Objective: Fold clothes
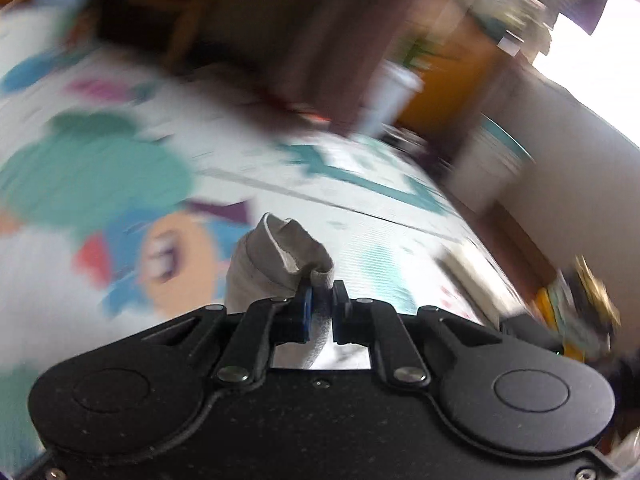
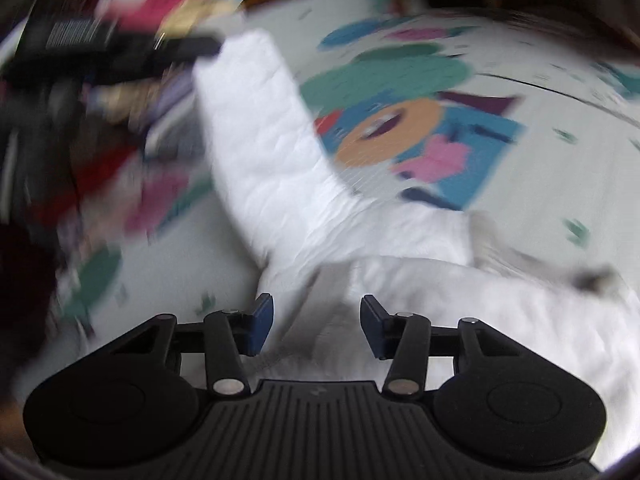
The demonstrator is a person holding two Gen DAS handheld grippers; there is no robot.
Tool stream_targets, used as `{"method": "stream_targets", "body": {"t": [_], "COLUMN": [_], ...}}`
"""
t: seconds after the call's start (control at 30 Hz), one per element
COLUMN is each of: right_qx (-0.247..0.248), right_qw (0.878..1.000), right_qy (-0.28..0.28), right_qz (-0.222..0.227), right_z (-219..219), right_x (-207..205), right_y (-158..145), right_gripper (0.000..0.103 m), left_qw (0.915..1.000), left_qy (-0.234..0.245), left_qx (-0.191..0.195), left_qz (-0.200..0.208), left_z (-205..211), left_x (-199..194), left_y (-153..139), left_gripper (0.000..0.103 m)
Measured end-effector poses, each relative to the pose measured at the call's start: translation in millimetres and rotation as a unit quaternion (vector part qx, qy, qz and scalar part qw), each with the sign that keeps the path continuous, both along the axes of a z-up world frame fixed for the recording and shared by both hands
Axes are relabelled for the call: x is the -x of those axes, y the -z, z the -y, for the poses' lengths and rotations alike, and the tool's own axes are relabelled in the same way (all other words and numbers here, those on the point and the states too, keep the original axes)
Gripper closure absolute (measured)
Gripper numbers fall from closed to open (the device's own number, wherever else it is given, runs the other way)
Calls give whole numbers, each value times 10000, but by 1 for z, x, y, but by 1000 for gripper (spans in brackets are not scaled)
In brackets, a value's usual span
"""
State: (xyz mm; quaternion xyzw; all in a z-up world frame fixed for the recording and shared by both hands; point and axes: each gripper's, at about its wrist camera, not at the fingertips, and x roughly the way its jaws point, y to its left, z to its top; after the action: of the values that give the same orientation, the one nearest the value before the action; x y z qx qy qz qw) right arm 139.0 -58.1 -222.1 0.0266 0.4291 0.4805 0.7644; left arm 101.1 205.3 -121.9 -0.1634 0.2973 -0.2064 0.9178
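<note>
The left claw (image 1: 320, 292) was clenched on a bunched fold of the white garment (image 1: 276, 264), its blue pads pressed together with cloth squeezed between them and a rounded hem or cuff standing up just past the tips. Holding an edge that way reads as a carry: the pinch kept a corner under control so the cloth could be drawn over the rest. The right claw (image 2: 316, 320) was released, its jaws spread wide with nothing between them, hovering low over the same garment (image 2: 280, 152), probably poised to take a second edge or to pin the cloth flat. The garment lay spread on a cartoon-printed play mat (image 2: 540, 184), one long sleeve-like part running up and away from the body beneath the claw. The left wrist view gave the grip itself and the room beyond, with a pale wall and a blurred plant pot (image 1: 394, 92), but almost none of the garment's layout. The right wrist view gave that layout, plus a jumble of coloured clothes (image 2: 132, 128) at the mat's left side. Both views were smeared with blur.
</note>
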Motion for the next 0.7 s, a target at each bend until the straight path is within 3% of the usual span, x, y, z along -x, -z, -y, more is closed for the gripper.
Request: {"method": "stream_targets", "body": {"t": [0.07,0.1,0.17,0.23,0.27,0.3,0.37,0.47,0.57,0.6,0.63,0.7], "right_qx": [-677,-1037,-1837,-2612,-2834,-2945,-3063,-3163,-2861,-2591,-2377,-2242], "right_qw": [9923,9819,9472,9019,8861,8782,8717,8718,8897,9013,9093,9118], "right_qy": [819,1243,2016,2606,2735,2746,2643,2464,2299,2259,2236,2236], "right_qz": [-642,-986,-1687,-2247,-2444,-2580,-2764,-2814,-2715,-2637,-2580,-2615], "right_z": [43,65,108,141,150,153,153,145,133,128,123,122], "right_x": [-7,-11,-15,-17,-18,-21,-27,-37,-47,-51,-55,-60], "right_y": [2,4,13,26,31,34,35,29,22,20,19,26], "right_gripper": [53,53,53,44,41,36,34,27,26,35,59,90], "left_qw": [9986,9970,9910,9838,9802,9766,9688,9584,9515,9499,9472,9405], "left_qy": [469,685,1124,1444,1566,1676,1860,2066,2164,2153,2204,2368], "left_qx": [-202,-334,-685,-1009,-1154,-1290,-1566,-1885,-2097,-2167,-2213,-2283], "left_qz": [109,129,257,331,366,401,481,576,622,662,725,859], "left_z": [30,46,77,105,116,127,145,162,176,180,182,185], "left_x": [-6,-9,-5,-3,-2,-1,-4,1,2,1,4,12], "left_y": [4,9,19,29,33,36,44,51,57,59,60,61], "left_gripper": [96,96,96,96,96,96,96,96,96,96,96,88]}}
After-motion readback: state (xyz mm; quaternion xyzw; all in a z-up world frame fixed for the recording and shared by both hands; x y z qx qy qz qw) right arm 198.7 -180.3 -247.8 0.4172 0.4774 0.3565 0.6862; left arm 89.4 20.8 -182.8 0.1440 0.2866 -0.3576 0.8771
